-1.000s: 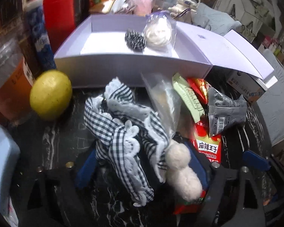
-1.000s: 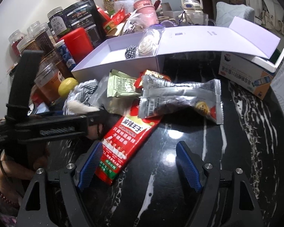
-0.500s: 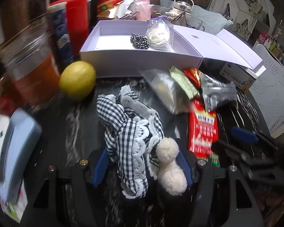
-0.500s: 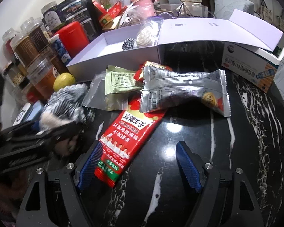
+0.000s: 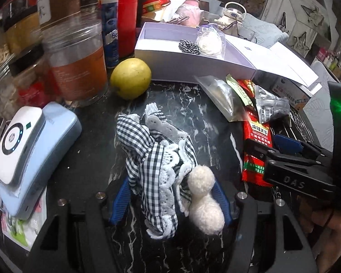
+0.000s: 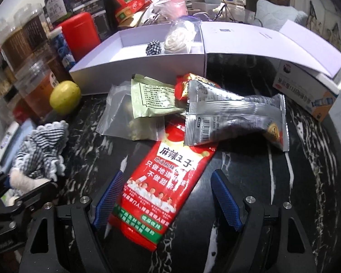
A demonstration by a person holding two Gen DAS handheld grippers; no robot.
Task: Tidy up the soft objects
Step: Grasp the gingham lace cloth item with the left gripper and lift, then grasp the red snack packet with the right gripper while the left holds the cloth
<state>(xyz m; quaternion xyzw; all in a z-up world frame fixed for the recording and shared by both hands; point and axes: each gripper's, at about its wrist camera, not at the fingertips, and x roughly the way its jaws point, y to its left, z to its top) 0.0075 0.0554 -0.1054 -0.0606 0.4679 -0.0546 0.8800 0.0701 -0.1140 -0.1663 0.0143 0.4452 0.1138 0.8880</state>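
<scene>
The left gripper (image 5: 170,201) is clamping a black-and-white gingham cloth accessory (image 5: 156,159) between its blue pads; white lace trim and two fluffy cream pompoms (image 5: 204,199) are hanging from it above the black marble table (image 5: 91,159). The right gripper (image 6: 166,201) is standing wide open, gripping nothing, its fingers straddling the lower end of a red snack packet (image 6: 163,184) lying flat.

Red snack packet (image 6: 161,177): "麻辣王子" in bold characters (smaller lines below too blurred). Right gripper (image 5: 284,145) body, right of frame: "DAS".
</scene>
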